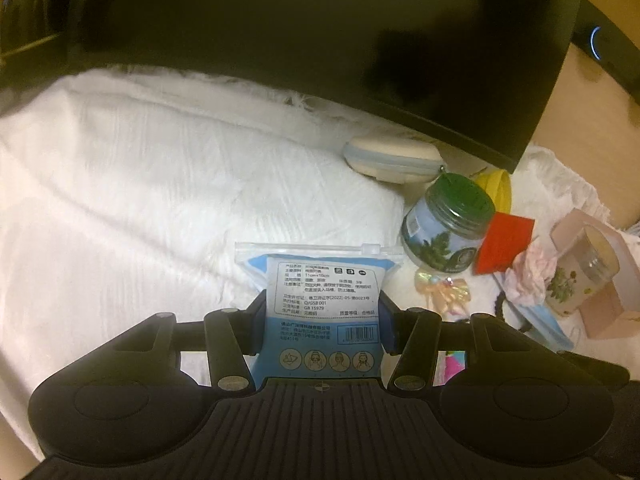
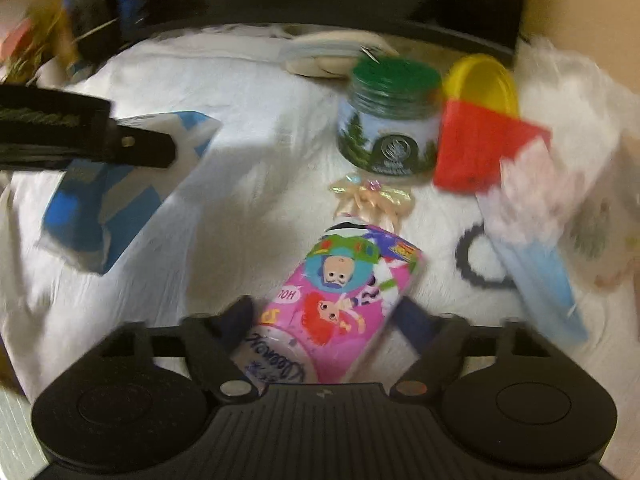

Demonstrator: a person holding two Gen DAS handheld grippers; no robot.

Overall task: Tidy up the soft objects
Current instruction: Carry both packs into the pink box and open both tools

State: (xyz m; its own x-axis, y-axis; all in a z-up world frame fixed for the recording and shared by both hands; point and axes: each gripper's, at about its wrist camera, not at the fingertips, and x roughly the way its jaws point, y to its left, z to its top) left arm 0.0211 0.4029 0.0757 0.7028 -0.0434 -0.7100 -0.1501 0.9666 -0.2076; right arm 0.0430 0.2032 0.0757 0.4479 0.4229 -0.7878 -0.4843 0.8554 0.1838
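My left gripper (image 1: 323, 320) is shut on a blue pack of cotton wipes in a clear zip bag (image 1: 320, 292), held above the white fluffy cloth (image 1: 140, 184). In the right wrist view the same blue pack (image 2: 120, 192) hangs at the left under a black finger (image 2: 132, 144) of that gripper. My right gripper (image 2: 326, 316) has a pink cartoon-printed tissue pack (image 2: 340, 292) between its fingers. Both pads touch the pack's sides, and the pack lies tilted on the cloth. The right wrist view is motion-blurred.
A green-lidded jar (image 2: 388, 120), a red and yellow toy (image 2: 480, 128), a shiny bow clip (image 2: 372, 196), a black hair tie (image 2: 476, 260), a pink scrunchie on a blue face mask (image 2: 536, 240) and a cream zip pouch (image 1: 392, 156) crowd the right. A dark monitor (image 1: 320, 40) overhangs the back.
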